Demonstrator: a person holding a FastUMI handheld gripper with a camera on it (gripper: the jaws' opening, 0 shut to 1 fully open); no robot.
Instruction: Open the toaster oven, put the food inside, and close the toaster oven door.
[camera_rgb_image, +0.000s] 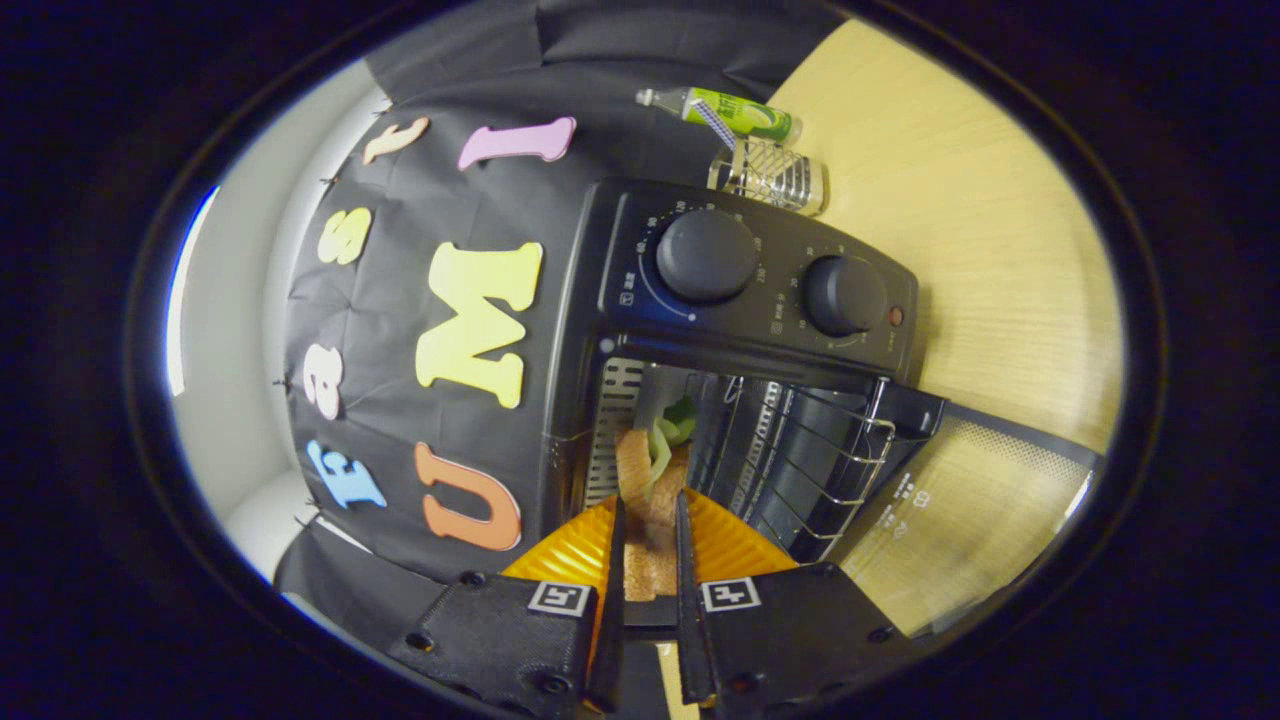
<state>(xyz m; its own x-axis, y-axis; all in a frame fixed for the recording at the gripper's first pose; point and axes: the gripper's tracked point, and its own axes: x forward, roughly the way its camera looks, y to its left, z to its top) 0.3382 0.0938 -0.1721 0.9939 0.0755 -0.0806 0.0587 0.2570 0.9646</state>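
- Sitting on one orange plate (560, 550), there's one sandwich (650, 480) (bread with green lettuce poking out), right at the mouth of the toaster oven (590, 330), just ahead of the gripper (648, 520).
- The fingers are close together and seem to pinch the plate's near rim and the sandwich between them; can't tell how firmly.
- One oven, door (980, 500) swung fully open toward 4 o'clock of the plate, wire rack (830, 450) showing inside.
- Two knobs (706, 255) on the oven's panel, at 12 to 1 o'clock of the sandwich.
- Past the oven at 12 o'clock: one wire-mesh holder (775, 172) and one green bottle (735, 110), both on the wooden table (980, 220).
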